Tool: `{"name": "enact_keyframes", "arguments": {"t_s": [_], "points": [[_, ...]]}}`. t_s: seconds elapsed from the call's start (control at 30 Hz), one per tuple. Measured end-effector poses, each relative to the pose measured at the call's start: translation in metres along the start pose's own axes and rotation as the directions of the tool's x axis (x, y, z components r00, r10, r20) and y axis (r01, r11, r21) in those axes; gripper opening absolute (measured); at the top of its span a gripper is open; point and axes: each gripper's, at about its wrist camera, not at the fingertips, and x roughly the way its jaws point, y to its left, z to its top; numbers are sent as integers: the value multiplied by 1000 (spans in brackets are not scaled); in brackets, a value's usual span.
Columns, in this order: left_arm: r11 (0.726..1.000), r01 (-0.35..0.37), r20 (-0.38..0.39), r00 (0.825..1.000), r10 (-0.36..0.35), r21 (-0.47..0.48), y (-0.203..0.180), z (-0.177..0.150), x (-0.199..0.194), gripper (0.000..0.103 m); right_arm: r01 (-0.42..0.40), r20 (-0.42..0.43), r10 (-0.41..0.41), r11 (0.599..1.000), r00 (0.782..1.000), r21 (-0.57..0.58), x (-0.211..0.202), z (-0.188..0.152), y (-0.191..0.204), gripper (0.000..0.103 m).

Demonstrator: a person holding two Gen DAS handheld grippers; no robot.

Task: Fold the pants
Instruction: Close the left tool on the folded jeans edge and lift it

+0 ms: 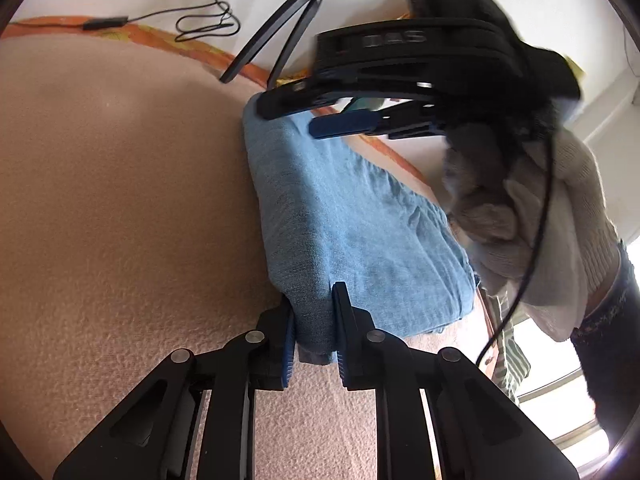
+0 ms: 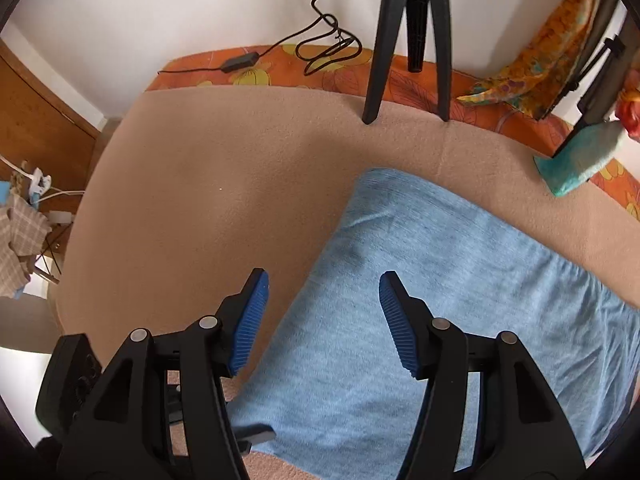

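Light blue pants (image 1: 344, 216) lie folded into a thick rectangle on a beige blanket (image 1: 120, 200). My left gripper (image 1: 314, 320) is shut on the near corner of the pants, and the cloth is pinched between its blue pads. My right gripper (image 1: 288, 118), held by a gloved hand (image 1: 540, 208), hovers over the far end of the pants. In the right wrist view the right gripper (image 2: 323, 280) stands open and points steeply down over the left edge of the pants (image 2: 440, 280). Nothing is between its fingers.
A black tripod (image 2: 412, 20) stands at the blanket's far edge, on an orange floral sheet (image 2: 280, 68) with a loose cable (image 2: 328, 44). A teal cloth (image 2: 576, 160) lies at the far right. Wooden furniture (image 2: 32, 120) and clutter sit beyond the blanket (image 2: 200, 180) on the left.
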Motion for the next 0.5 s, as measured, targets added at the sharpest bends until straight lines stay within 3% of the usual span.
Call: {"name": "enact_keyframes", "arguments": {"t_s": [0.07,0.13,0.27,0.3,0.37,0.43,0.5], "points": [[999,-5,21,1000,4,53,-11,2,-5,14,74,-50,-75,997,996,-39,12,12,8,60],[999,11,22,1000,-12,49,-12,3,-7,14,148,-79,-154,986,985,-80,20,19,15,60],[998,11,19,1000,-12,54,-14,3,-7,14,186,-132,-202,975,970,-122,33,26,21,59],[998,9,17,1000,-10,62,-16,4,-7,14,200,-140,-218,971,966,-134,37,25,21,56],[997,-11,11,1000,11,75,-18,4,-6,14,235,-152,-258,960,954,-150,46,23,20,28],[997,-37,4,999,37,66,-16,2,-5,15,212,-150,-229,970,962,-118,47,20,14,17],[996,-69,-3,998,70,50,-14,2,-2,26,181,-128,-190,980,973,-78,44,18,5,11]]}}
